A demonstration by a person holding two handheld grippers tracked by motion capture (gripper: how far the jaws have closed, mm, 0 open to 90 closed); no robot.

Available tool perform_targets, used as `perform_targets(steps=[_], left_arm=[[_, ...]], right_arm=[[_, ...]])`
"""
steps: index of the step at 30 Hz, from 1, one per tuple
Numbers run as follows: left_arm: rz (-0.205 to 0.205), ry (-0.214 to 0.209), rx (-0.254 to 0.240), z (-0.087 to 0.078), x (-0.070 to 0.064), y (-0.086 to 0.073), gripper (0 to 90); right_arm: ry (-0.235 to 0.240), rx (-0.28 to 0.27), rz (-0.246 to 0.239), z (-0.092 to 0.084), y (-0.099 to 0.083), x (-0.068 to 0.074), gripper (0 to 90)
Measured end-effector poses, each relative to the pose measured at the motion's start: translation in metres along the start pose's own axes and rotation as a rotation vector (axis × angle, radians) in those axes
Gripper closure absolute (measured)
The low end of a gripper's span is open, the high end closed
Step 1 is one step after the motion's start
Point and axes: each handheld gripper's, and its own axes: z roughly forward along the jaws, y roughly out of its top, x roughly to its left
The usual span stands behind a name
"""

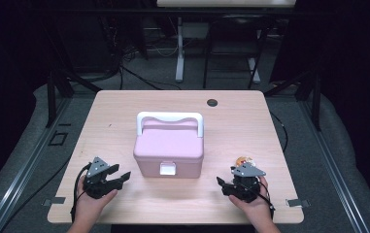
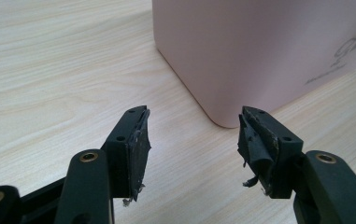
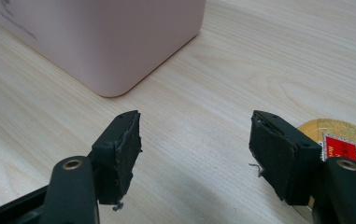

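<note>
Near edge of the light wood-grain table (image 1: pixel 231 131): two hands, each with a black two-jaw hand-held gripper. Left hand-held gripper (image 1: pixel 122 177) sits at the near left, jaws spread wide, nothing between them; the left gripper view has bare table in the gap between its worn black pads (image 2: pixel 138 149), and the rounded lower corner of the pink box just ahead, not touching. Right hand-held gripper (image 1: pixel 220 182) sits at the near right, jaws also apart and holding nothing; the right gripper view has bare table between the jaws. Pale pink plastic box with a white carry handle and a white front latch (image 1: pixel 169 150) stands upright mid-table, lid down, between the two hand-held grippers and a bit farther back, apart from both. Small round gold-rimmed item with a red label (image 3: pixel 348 140) lies flat on the table just beside the right hand-held gripper's outer jaw; can't read the label. Small dark round cap (image 1: pixel 212 102) is set in the table near the far edge.
</note>
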Motion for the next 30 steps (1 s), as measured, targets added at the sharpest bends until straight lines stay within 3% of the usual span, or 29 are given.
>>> perform_targets(steps=[12,23,27,28,30], left_arm=[[0.013,-0.007,0.004,0.0023,-0.0003,0.0016,42.8],[0.000,-0.001,-0.019,0.0013,0.0015,0.0006,41.4],[-0.009,-0.002,-0.021,0.0022,0.0024,0.0003,42.4],[-0.034,-0.023,-0.029,0.0014,0.0042,0.0007,43.6],[-0.047,-0.037,-0.042,0.0011,0.0055,0.0025,44.5]], right_arm=[[-0.009,0.008,0.007,0.0000,-0.0030,-0.0038,33.1],[-0.027,-0.012,0.006,0.0016,-0.0044,-0.0055,32.8],[-0.024,-0.022,0.037,-0.0006,-0.0041,-0.0076,37.4],[-0.005,-0.038,0.049,-0.0027,-0.0026,-0.0081,43.5],[0.006,-0.053,0.042,-0.0055,0.0010,-0.0073,43.9]])
